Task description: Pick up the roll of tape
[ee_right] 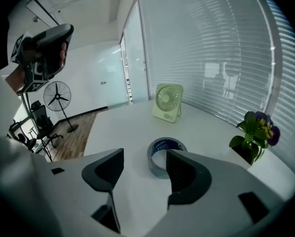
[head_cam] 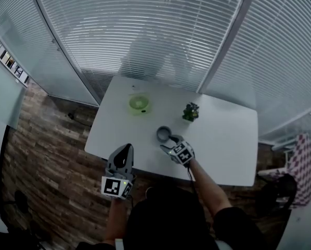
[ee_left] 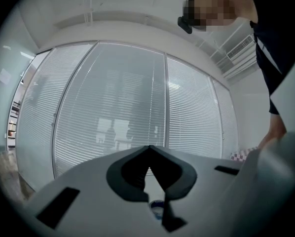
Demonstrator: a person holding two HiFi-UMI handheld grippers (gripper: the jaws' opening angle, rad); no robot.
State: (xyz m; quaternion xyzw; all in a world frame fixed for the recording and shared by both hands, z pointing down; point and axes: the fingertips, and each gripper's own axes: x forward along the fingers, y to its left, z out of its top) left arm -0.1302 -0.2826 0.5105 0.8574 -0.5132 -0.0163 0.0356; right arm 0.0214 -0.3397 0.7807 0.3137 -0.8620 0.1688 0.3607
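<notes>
Left claw (ee_left: pixel 148 151), its jaws meeting at the tips, was aimed level at a wall of slatted window blinds (ee_left: pixel 113 107); a person's dark sleeve (ee_left: pixel 272 53) occupied the upper right, above the claw's pale body.

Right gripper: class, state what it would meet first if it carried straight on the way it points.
Probably the roll of tape, on the table just ahead of the open right gripper; depth is uncertain.

Grey tape roll (ee_right: pixel 157 165) (flat) on table (ee_right: pixel 128 127)
</notes>
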